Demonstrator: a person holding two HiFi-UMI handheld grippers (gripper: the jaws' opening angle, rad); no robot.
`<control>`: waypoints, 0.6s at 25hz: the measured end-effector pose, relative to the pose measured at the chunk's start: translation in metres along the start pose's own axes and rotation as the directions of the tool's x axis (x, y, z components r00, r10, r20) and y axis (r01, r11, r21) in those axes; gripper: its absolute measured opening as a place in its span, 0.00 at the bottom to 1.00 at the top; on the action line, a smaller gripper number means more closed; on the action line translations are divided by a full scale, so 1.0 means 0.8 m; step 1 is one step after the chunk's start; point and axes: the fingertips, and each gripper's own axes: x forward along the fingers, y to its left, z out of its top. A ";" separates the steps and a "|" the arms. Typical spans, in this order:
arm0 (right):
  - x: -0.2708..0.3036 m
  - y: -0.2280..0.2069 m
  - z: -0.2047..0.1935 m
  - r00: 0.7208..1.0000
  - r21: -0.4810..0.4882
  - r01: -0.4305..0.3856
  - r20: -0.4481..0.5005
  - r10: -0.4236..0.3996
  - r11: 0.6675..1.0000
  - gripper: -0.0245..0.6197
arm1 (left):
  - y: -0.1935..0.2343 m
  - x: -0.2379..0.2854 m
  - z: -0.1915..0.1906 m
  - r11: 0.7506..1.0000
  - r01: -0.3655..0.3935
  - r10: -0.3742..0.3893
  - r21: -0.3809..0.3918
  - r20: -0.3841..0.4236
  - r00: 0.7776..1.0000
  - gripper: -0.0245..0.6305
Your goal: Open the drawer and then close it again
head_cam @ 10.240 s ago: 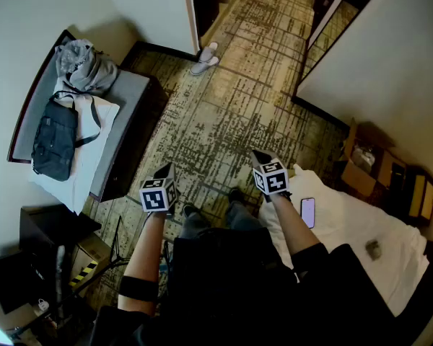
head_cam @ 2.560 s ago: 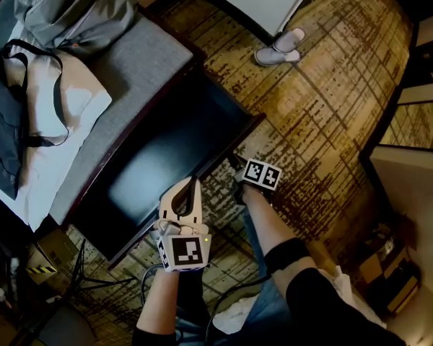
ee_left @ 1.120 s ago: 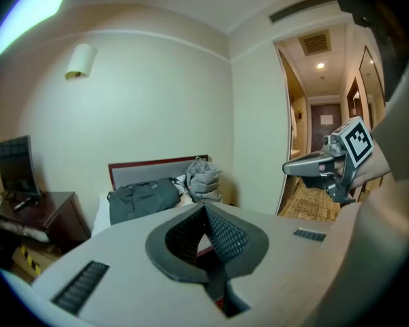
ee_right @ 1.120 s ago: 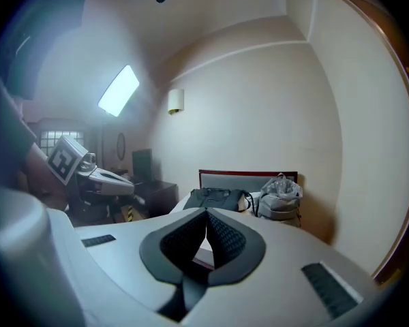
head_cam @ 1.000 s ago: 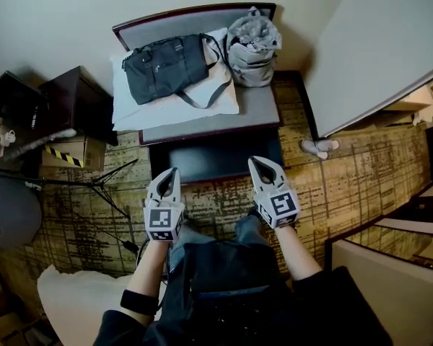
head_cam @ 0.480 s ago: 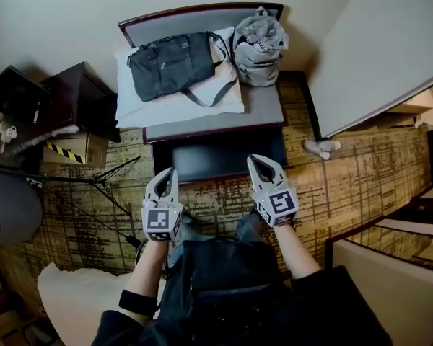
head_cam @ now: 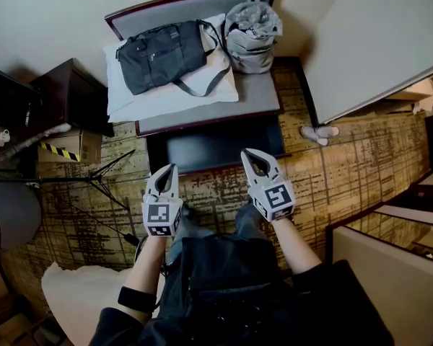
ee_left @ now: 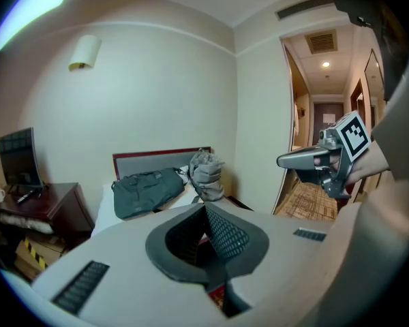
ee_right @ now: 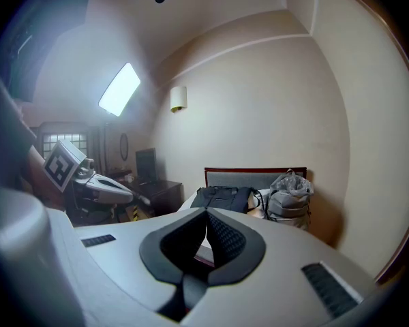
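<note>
Lying on bench (head_cam: 256, 101), black duffel (head_cam: 159, 55), grey backpack (head_cam: 251, 31), tripod (head_cam: 101, 182) near drawer (head_cam: 216, 144)

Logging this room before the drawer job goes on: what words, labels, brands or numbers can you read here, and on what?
No readable text in any view.
Cubes on the left gripper and right gripper: square marker patterns only, no letters.
Tape on the cardboard box: yellow-black stripes, no words.
Any label on the dark bag: too small to read.
</note>
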 end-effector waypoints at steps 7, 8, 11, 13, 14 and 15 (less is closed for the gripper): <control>0.021 -0.005 -0.042 0.998 0.019 -0.008 -0.061 0.009 1.000 0.04 | -0.025 0.047 -0.097 0.997 0.065 -0.072 -0.049 -0.169 0.983 0.04; 0.027 -0.005 -0.053 0.997 0.020 -0.013 -0.069 0.014 1.000 0.04 | -0.034 0.055 -0.116 0.995 0.082 -0.093 -0.061 -0.193 0.977 0.04; 0.050 -0.003 -0.097 0.995 0.020 -0.026 -0.098 0.027 0.999 0.04 | -0.064 0.083 -0.174 0.986 0.133 -0.154 -0.099 -0.248 0.956 0.04; 0.070 -0.005 -0.125 0.994 0.021 -0.026 -0.110 0.028 0.999 0.04 | -0.079 0.105 -0.216 0.982 0.149 -0.177 -0.119 -0.277 0.944 0.04; 0.080 -0.006 -0.139 0.993 0.027 -0.025 -0.112 0.028 0.999 0.04 | -0.085 0.117 -0.238 0.980 0.154 -0.186 -0.127 -0.294 0.938 0.04; 0.092 -0.006 -0.154 0.993 0.036 -0.026 -0.115 0.030 0.999 0.04 | -0.090 0.129 -0.261 0.979 0.156 -0.190 -0.133 -0.311 0.931 0.04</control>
